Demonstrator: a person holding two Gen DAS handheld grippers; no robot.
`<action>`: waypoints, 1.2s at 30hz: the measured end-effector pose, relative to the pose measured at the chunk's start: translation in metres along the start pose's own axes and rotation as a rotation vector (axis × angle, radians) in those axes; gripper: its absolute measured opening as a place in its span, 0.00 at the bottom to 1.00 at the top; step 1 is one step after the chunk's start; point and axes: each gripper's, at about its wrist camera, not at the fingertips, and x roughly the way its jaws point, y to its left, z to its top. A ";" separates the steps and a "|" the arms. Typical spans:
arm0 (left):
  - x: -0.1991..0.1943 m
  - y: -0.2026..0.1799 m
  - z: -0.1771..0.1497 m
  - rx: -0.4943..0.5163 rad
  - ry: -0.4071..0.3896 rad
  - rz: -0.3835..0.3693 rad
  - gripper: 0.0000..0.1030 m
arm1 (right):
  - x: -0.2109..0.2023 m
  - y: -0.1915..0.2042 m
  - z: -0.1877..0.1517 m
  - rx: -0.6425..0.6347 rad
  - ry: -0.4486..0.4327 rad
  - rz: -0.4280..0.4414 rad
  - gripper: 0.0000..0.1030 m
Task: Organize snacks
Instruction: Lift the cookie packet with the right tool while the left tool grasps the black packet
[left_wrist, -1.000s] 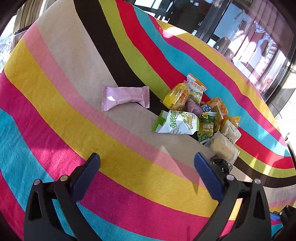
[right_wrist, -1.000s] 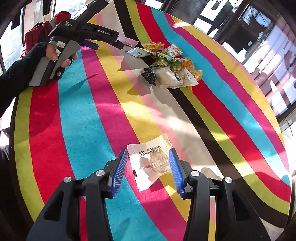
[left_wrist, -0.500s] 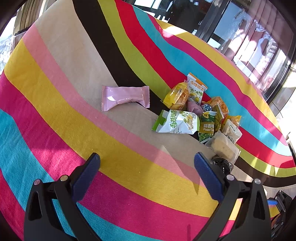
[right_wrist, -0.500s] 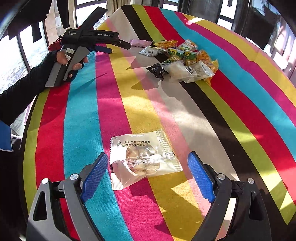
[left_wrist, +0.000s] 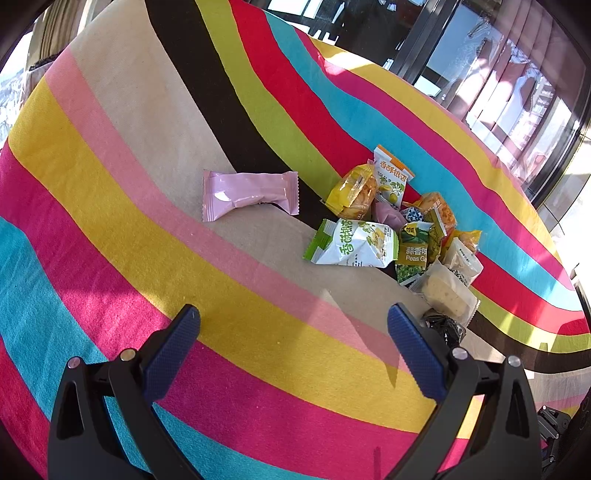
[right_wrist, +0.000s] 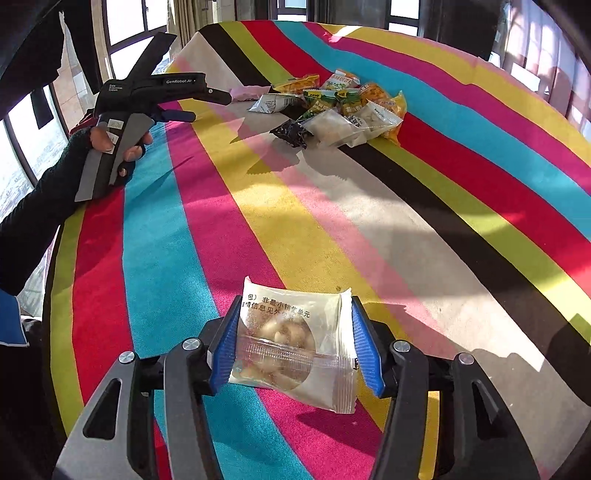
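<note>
Both hand-held grippers are seen over a table covered by a striped cloth (right_wrist: 332, 206). At the right gripper (right_wrist: 293, 347), the jaws are closing on a clear cookie packet (right_wrist: 291, 343); the blue pads are pressed against its two side edges, and the packet is bowed up between them, just above the turquoise and pink stripes at 6 o'clock in the right wrist view. The left gripper (left_wrist: 293, 347) is held wide open with nothing between its jaws, above the yellow and pink stripes; in the right wrist view it is seen at 10 o'clock, gripped by a hand (right_wrist: 110, 142) in a dark sleeve.

A pile of snacks (left_wrist: 399, 236) is found at 3 o'clock in the left wrist view, resting on the beige and black stripes. Within it, a green-and-white bag (left_wrist: 354, 243) is laid nearest the middle, a yellow packet (left_wrist: 354, 194) behind it, a pale cake packet (left_wrist: 448, 295) and a small black wrapper (left_wrist: 447, 328) toward 4 o'clock. A pink wrapped bar (left_wrist: 249, 194) is set apart from the pile, toward 12 o'clock from the open jaws.

The cloth is banded in red, turquoise, pink, yellow, beige, black and lime. Strong sunlight is cast across it, with sharp shadows. Large windows (left_wrist: 517, 110) with dark frames are seen past the far edge.
</note>
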 end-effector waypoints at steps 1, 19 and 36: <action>0.000 0.000 0.000 0.000 0.000 0.000 0.98 | -0.004 0.005 -0.004 0.021 -0.005 -0.033 0.52; 0.011 -0.099 -0.024 0.550 0.092 -0.155 0.98 | -0.025 -0.004 -0.028 0.233 -0.028 -0.262 0.48; 0.029 -0.149 -0.048 0.866 0.150 -0.291 0.30 | -0.026 -0.008 -0.030 0.258 -0.028 -0.237 0.50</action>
